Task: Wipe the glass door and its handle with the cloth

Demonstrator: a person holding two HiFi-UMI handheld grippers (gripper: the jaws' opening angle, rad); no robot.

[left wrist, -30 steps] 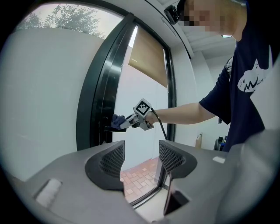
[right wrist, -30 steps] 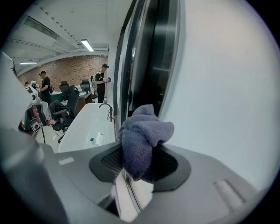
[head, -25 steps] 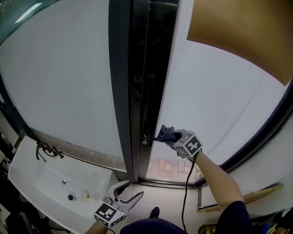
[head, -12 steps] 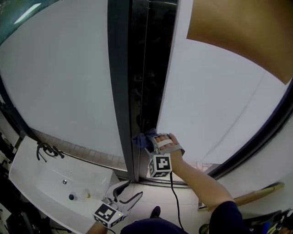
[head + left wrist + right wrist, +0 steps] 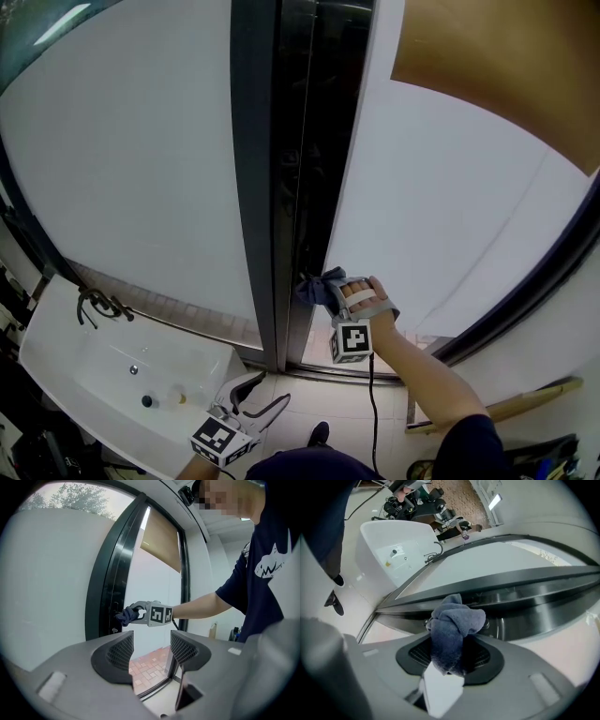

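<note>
So right now our right gripper is clamped tight on the cloth, a bunched-up dark blue rag. In the right gripper view the jaws pinch its lower part while the rest bulges out ahead of them. The wad is pressed against the dark edge of the door, low down, right where the frosted pane meets the black frame. From the left gripper view the handle is only a small dark bit sticking out of that edge. The cloth is either touching it or just beside it, and we honestly can't tell which. Our left gripper hangs low near the body, well apart from the door, with its jaws spread wide and nothing between them. Through that gap we only see brick paving and the bottom of the doorway. In the head view it sits just beside the near corner of a white sink with a dark tap at the back. Up top a brown blind covers the pane's upper right corner. The right forearm reaches in from the bottom right, with the gripper's cable hanging down beside it.
</note>
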